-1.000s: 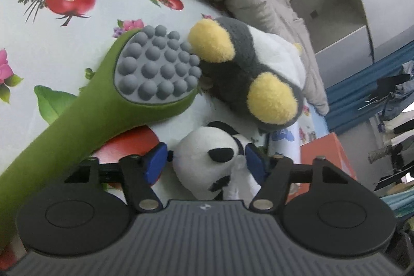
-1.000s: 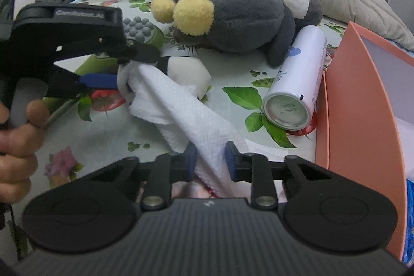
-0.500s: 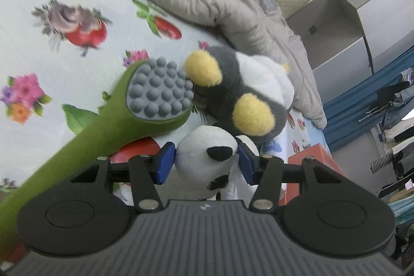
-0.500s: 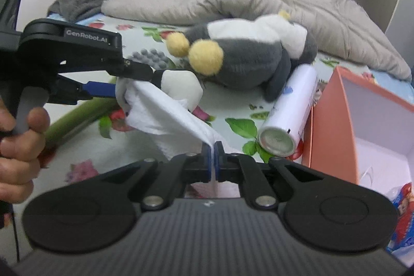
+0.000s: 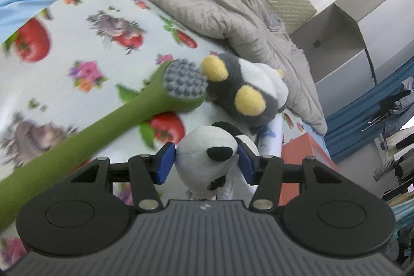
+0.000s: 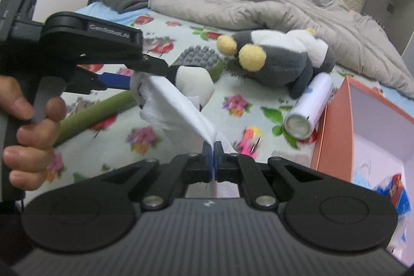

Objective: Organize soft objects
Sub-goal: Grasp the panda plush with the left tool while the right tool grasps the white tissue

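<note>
my left gripper [image 5: 207, 163] clamps the panda plush [image 5: 207, 159] by the head, lifted off the floral sheet [image 5: 77, 43]; its body is hidden under my rig. my right gripper [image 6: 212, 155] pinches the white cloth [image 6: 178, 105] stretched to 11 o'clock. penguin plush [image 6: 279, 61] lies at 1 o'clock, beak hidden.

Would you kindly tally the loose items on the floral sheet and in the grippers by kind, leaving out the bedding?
Plush toys: 2, panda plush, penguin plush
White cloths: 1, white cloth
Massage hammers: 1, green massage hammer
Spray cans: 1, white spray can
Boxes: 1, orange box
Total: 6
</note>
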`<state>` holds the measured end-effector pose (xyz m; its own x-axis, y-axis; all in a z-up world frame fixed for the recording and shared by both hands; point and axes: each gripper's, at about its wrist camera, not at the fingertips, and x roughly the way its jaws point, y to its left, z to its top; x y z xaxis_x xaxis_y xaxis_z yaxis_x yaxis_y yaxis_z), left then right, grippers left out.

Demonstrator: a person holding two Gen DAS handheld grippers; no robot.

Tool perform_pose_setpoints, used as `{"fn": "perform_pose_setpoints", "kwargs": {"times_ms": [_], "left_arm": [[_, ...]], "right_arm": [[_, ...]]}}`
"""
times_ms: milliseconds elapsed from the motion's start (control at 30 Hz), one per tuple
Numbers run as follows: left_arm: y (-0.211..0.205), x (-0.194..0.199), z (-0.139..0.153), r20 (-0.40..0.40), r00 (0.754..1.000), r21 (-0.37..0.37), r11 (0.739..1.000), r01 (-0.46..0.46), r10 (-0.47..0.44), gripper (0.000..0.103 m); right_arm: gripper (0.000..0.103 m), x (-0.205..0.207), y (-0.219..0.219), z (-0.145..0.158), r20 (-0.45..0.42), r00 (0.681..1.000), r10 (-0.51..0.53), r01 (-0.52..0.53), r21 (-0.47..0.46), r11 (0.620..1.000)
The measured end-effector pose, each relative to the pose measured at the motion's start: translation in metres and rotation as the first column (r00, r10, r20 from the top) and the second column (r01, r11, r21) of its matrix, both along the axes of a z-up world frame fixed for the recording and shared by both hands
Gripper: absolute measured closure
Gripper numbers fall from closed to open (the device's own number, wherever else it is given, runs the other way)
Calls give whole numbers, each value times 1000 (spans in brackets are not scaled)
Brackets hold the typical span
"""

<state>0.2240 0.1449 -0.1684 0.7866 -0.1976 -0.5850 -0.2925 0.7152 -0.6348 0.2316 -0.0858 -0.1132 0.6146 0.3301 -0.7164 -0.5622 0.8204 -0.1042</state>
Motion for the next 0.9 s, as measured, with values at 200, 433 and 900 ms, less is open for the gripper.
{"fn": "perform_pose_setpoints", "kwargs": {"times_ms": [200,433,900], "left_arm": [[-3,-41,-16,-53,999,32,999,5,-3,43],[-9,-76,-46,-169,984,29,997,66,-60,43],[-3,-97,-32,-158,983,12,996,92,-89,30]], "right_arm": [[99,-27,1,-9,-19,1000,20,-21,-39,999],[99,-53,9,-33,-54,996,71,-78,-131,988],[98,-71,-13,-42,-130,992,-1,-18,-150,988]]}}
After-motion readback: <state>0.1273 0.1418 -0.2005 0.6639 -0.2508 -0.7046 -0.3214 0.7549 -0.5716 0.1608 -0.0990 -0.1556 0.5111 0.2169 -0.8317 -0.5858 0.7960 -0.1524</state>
